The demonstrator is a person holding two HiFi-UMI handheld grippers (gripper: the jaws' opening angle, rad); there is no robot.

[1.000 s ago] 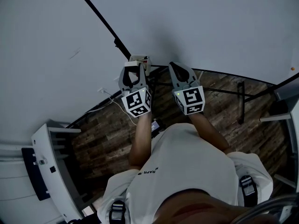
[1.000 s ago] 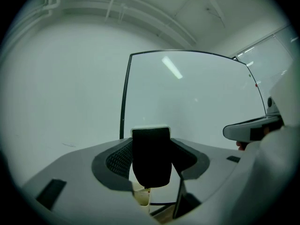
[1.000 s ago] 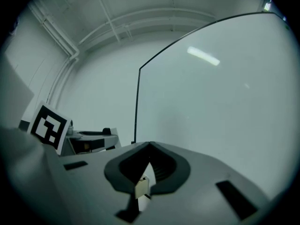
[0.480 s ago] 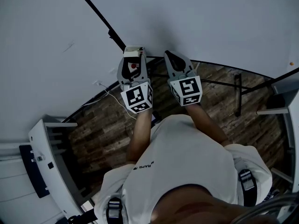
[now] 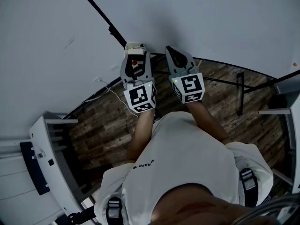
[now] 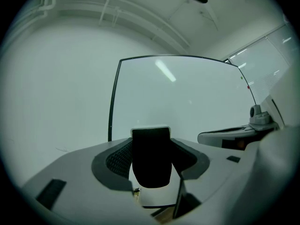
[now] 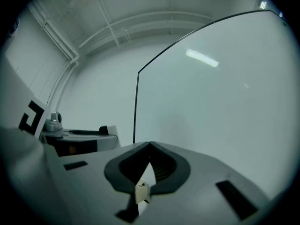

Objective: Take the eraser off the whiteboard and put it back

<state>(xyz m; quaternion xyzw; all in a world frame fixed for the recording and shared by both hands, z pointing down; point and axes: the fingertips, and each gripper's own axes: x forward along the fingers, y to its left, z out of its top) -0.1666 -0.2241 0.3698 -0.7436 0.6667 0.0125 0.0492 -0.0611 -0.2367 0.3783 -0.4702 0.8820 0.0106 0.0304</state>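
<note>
Grey L gripper [image 5: 136, 56] lvl, clamping eraser [image 6: 151, 158].

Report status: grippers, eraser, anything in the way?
Left gripper shut on eraser, level, facing whiteboard. Right gripper shut, empty, alongside. Nothing seen in the way.

- A plain white wall [image 5: 37, 55] is seen at the far left.
- The floor [image 5: 108, 125] is laid in dark wood planks, and a white cable [image 5: 108, 93] is trailed across it by the wall.
- A white shelved unit [image 5: 51, 158] is stood at the near left.
- Black stand bars [image 5: 240, 95] are seen at the right.
- White pipes [image 7: 117, 22] are run along the ceiling.
</note>
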